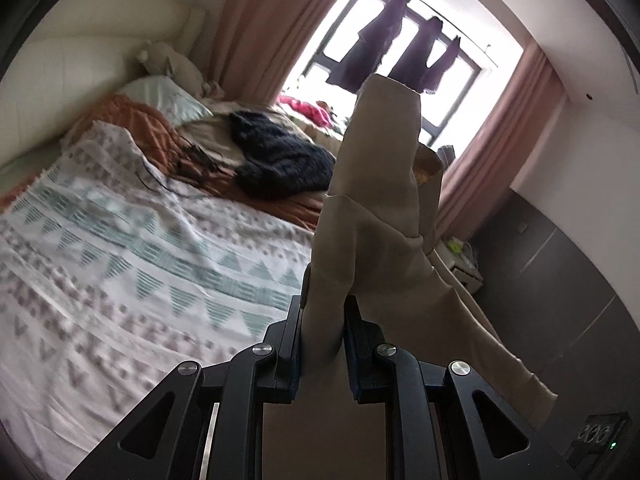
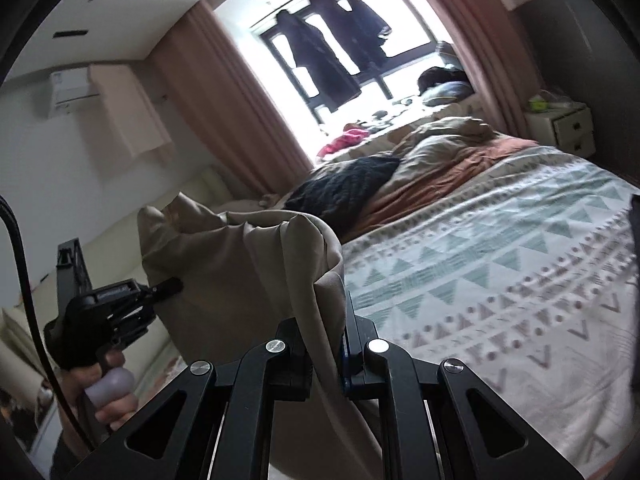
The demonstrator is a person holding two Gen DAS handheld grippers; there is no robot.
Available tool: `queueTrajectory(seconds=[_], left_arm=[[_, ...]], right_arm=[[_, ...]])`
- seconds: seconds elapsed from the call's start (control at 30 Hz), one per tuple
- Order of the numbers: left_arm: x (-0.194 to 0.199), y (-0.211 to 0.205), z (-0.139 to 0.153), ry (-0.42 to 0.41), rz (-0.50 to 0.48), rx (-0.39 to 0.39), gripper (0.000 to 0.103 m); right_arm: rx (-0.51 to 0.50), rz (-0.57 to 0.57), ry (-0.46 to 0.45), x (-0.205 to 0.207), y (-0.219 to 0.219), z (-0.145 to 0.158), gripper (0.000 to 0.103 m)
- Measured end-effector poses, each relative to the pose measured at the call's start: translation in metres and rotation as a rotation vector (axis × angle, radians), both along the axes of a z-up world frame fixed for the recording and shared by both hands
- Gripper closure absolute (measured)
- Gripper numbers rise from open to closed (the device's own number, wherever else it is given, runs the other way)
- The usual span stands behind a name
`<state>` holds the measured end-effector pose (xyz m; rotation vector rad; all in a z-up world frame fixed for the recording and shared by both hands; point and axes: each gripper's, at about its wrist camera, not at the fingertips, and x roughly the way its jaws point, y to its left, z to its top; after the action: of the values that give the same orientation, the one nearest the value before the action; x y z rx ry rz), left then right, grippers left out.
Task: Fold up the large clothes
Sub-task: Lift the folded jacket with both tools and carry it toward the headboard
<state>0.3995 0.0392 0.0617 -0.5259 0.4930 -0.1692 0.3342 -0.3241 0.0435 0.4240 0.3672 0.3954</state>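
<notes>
The beige garment (image 1: 384, 200) hangs in the air above the near edge of the bed (image 1: 160, 240), bunched, not spread. The left gripper (image 1: 324, 320) is clamped on one fold and the right gripper (image 2: 326, 320) pinches another. Held this crumpled, it risks landing twisted, or a thin pinch may slip free.

The garment (image 1: 380, 200) is plain beige. Under it, the bedspread (image 1: 140, 248) is white with teal triangles and grey-mauve dots. Beyond the bedspread lie a rust-orange blanket (image 1: 140, 128) and a navy knit (image 1: 280, 160); the curtains (image 1: 256, 28) are dusty pink.
</notes>
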Motion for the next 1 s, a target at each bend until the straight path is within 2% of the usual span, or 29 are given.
queueTrajectory(seconds=[0.3, 0.9, 1.0], left_arm=[[-0.026, 0.117, -0.001, -0.019, 0.128, -0.025, 0.084], [-0.090, 0.314, -0.018, 0.020, 0.388, -0.006, 0.084], [-0.099, 0.346, -0.023, 0.038, 0.437, -0.029, 0.084]], right_arm=[[-0.067, 0.132, -0.042, -0.002, 0.124, 0.021, 0.092], [-0.124, 0.418, -0.043, -0.016, 0.334, 0.011, 0.092], [-0.133, 0.442, -0.029, -0.020, 0.367, 0.009, 0.092]])
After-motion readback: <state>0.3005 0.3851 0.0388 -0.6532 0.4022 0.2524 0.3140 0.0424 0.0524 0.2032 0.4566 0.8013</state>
